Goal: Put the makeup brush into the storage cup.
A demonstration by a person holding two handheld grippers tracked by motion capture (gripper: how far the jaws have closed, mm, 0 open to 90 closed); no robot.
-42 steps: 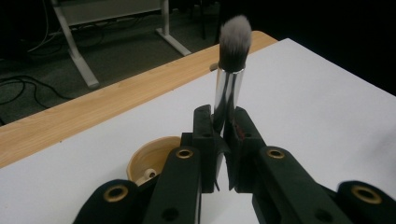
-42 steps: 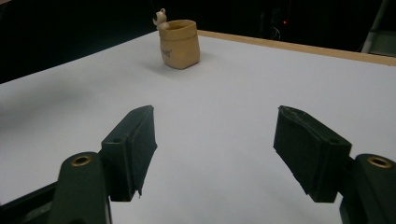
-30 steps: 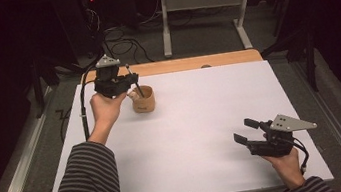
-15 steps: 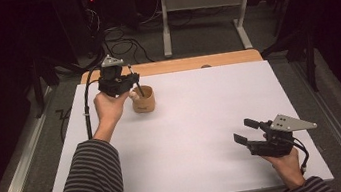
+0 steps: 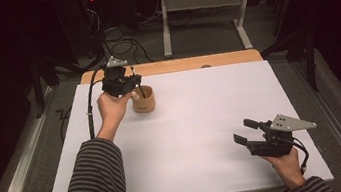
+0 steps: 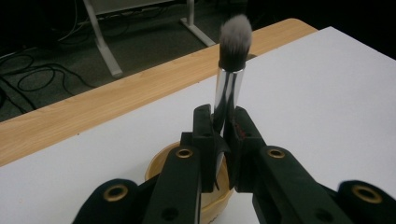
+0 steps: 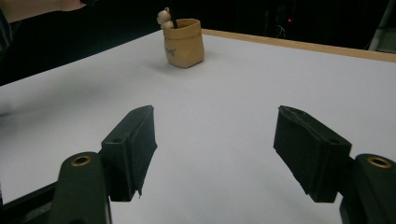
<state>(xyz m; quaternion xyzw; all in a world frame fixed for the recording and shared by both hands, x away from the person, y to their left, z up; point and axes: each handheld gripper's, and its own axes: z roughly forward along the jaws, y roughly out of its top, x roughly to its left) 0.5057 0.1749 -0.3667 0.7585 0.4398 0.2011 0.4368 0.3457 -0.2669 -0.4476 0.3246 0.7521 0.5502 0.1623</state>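
L gripper [image 6: 223, 135] clamped on makeup brush [image 6: 229, 74] above tan cup [image 5: 143, 100]; R gripper [image 7: 215, 154] jaws wide apart, holding nothing.

- My left hand-held gripper [image 6: 219, 135] hides the lower handle of the makeup brush [image 6: 231, 60] and most of the tan cup [image 6: 161, 163].
- In my right hand-held gripper view, the frame's top cuts the brush off above the cup.

No readable text, labels or numbers anywhere
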